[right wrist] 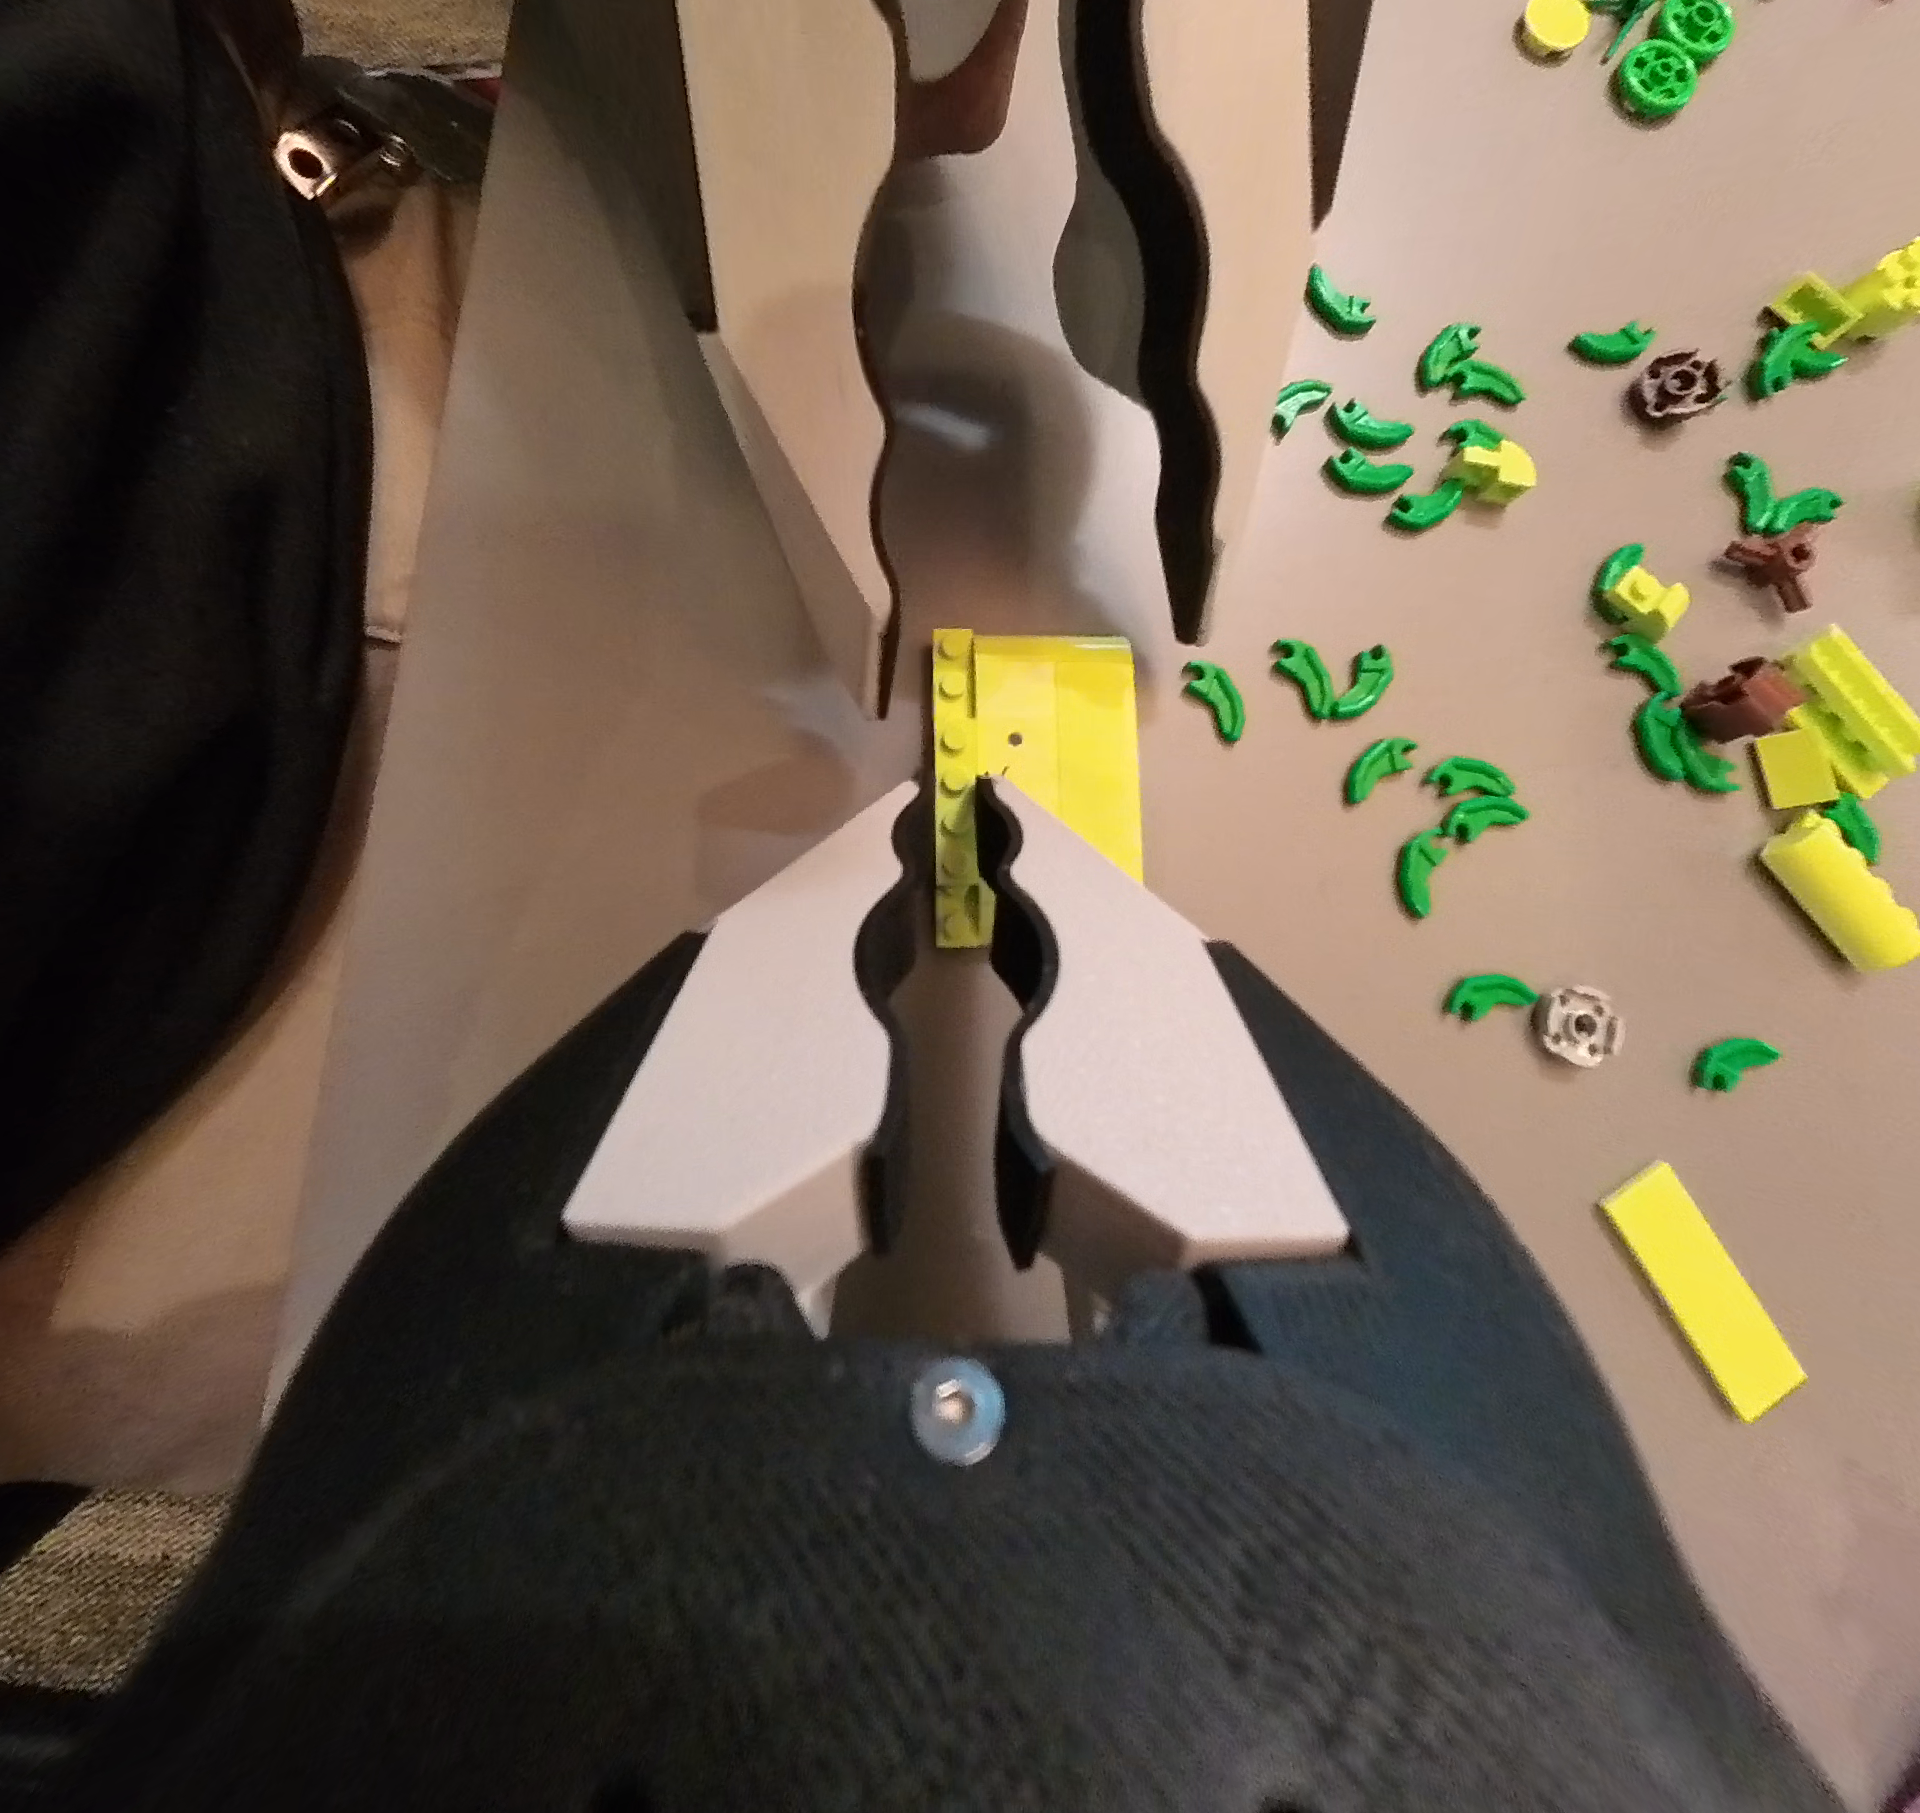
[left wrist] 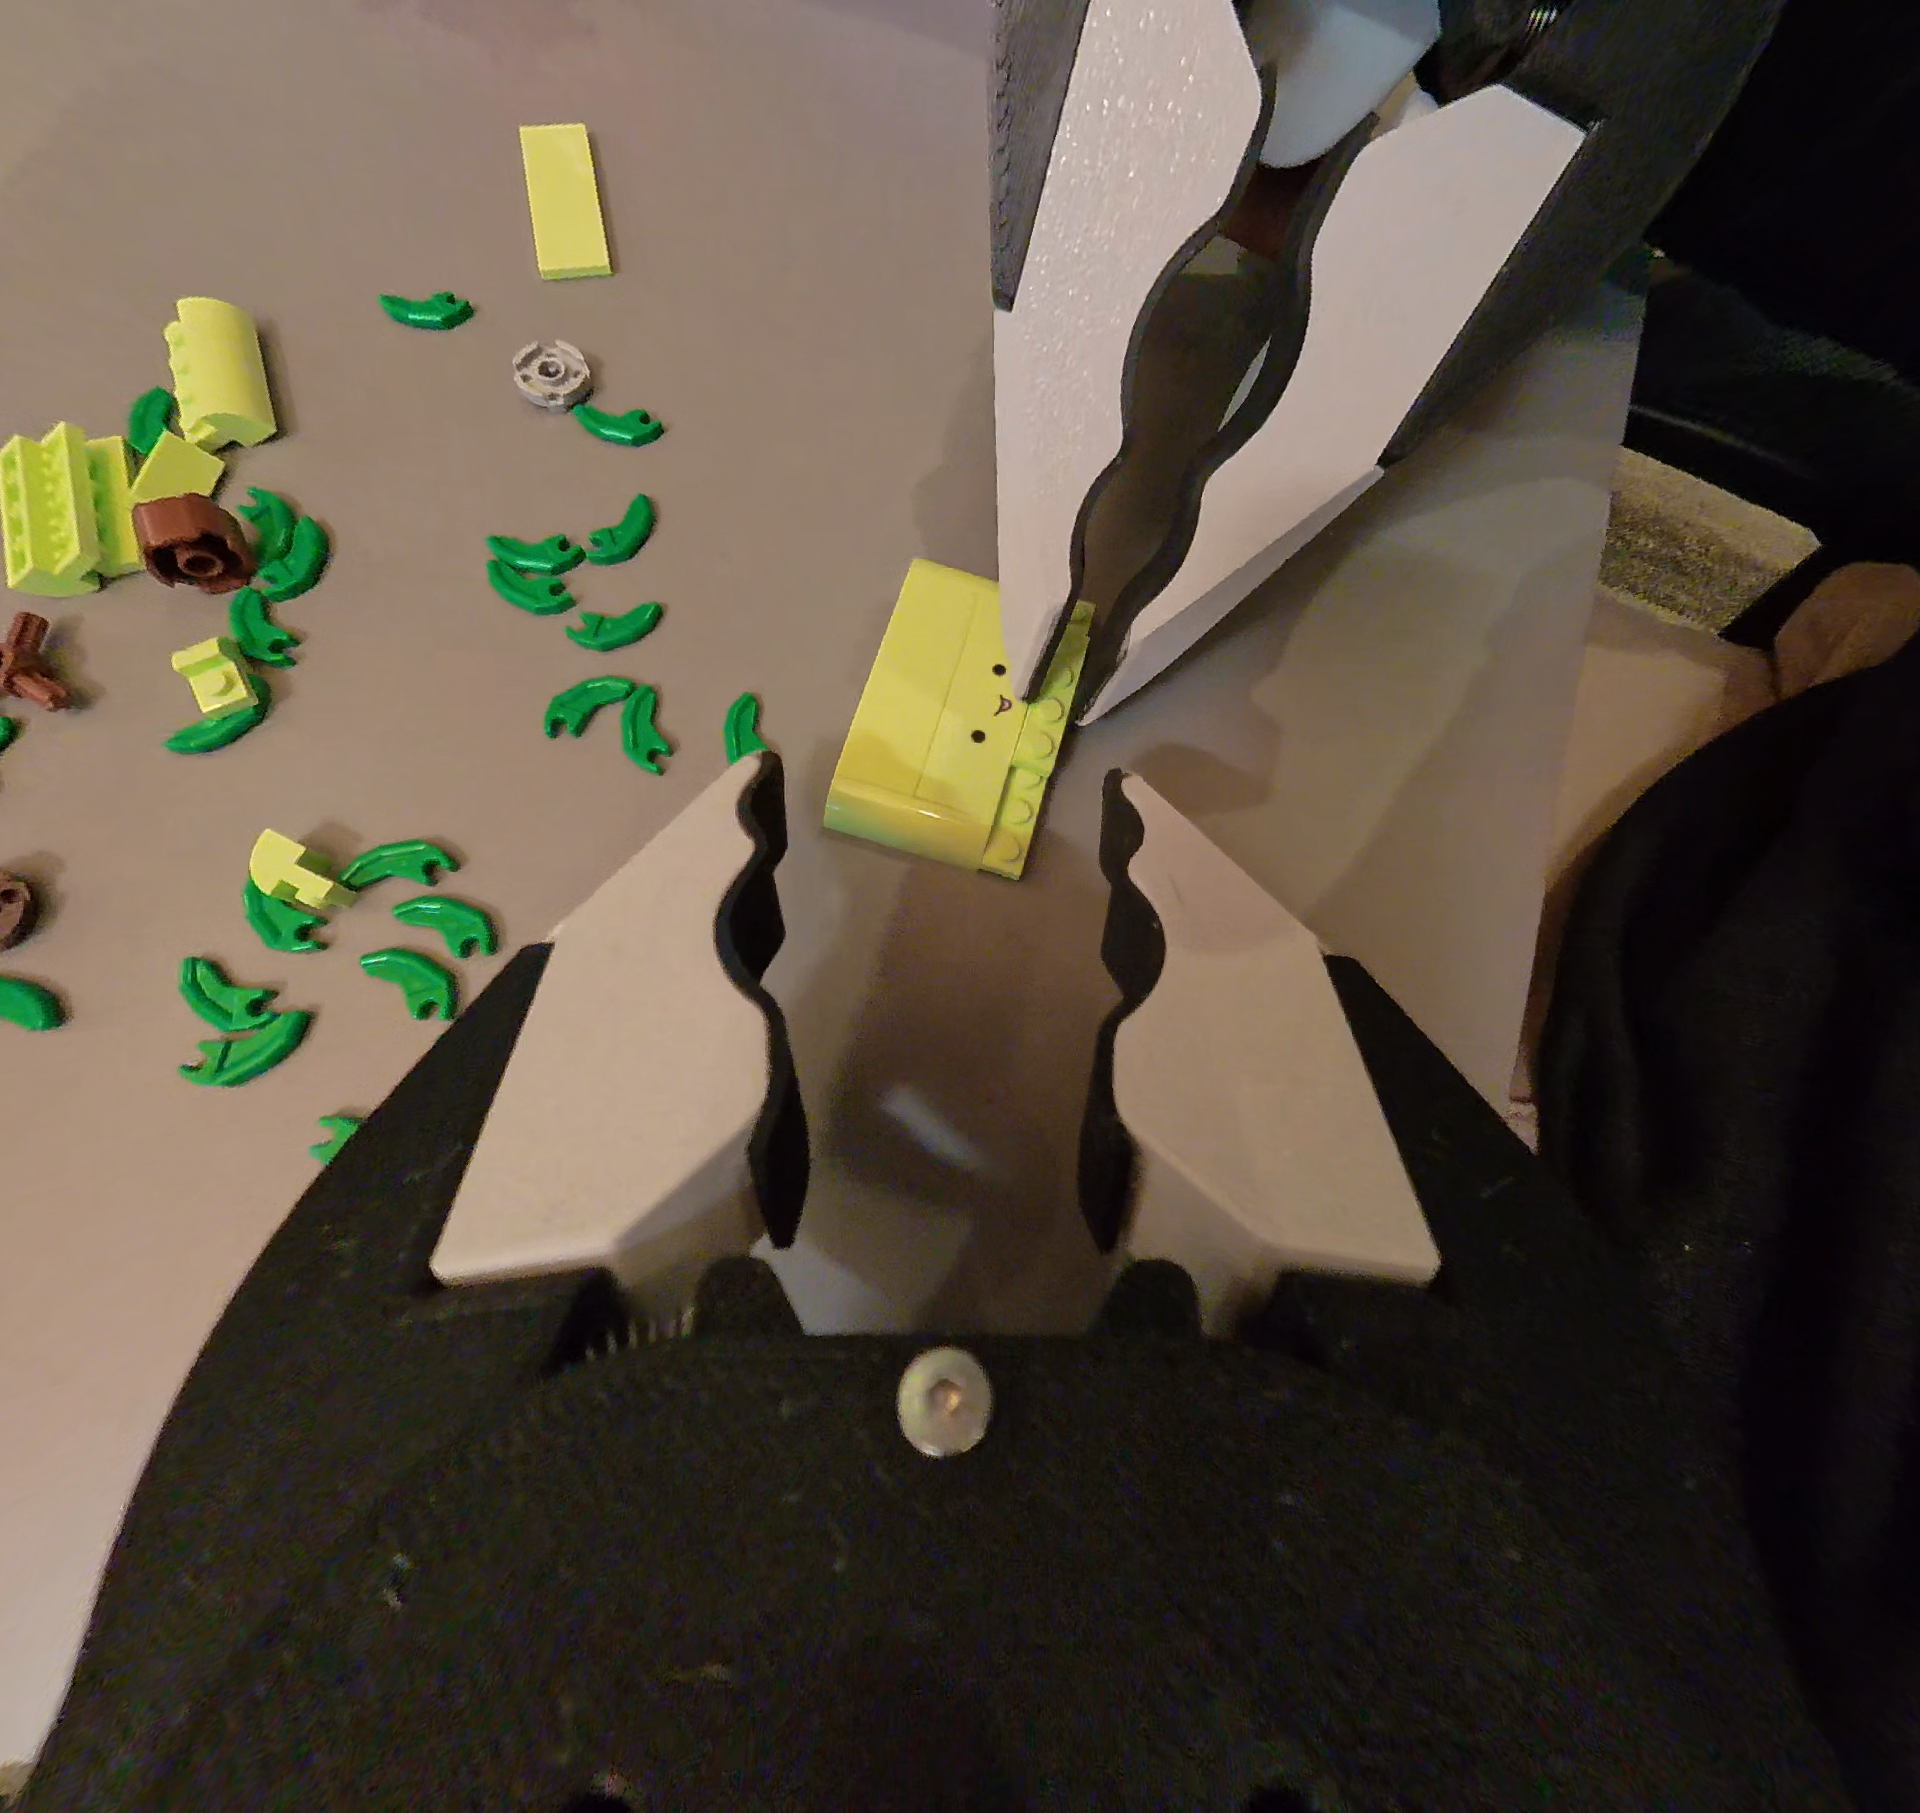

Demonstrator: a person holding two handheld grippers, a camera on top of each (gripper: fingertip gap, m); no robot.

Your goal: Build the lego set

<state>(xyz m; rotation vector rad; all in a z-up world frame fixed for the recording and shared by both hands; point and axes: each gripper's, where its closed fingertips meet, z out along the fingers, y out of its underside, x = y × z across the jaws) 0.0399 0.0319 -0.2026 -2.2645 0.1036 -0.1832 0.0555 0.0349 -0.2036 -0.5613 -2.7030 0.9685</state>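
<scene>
A lime-green block with a small printed face (left wrist: 925,724) lies on the grey table (left wrist: 727,49), a studded lime plate along its right edge. My right gripper (left wrist: 1060,703) comes down from above and is shut on that studded edge. In the right wrist view the right gripper (right wrist: 951,792) pinches the studded strip of the block (right wrist: 1070,724). My left gripper (left wrist: 940,781) is open and empty, its fingertips just short of the block's near end. It also shows in the right wrist view (right wrist: 1039,667), jaws wide on either side of the block's far end.
Several green leaf pieces (left wrist: 613,625) are scattered left of the block. A flat lime tile (left wrist: 566,200), a grey round piece (left wrist: 553,374), lime curved bricks (left wrist: 218,371) and brown pieces (left wrist: 192,542) lie farther left. The table edge and a person's dark clothing (left wrist: 1766,1036) are to the right. Only a small space, under 4 cm, lies between the two pairs of fingers. The grey round piece (left wrist: 553,374) is about 12 cm from both grippers' fingertips.
</scene>
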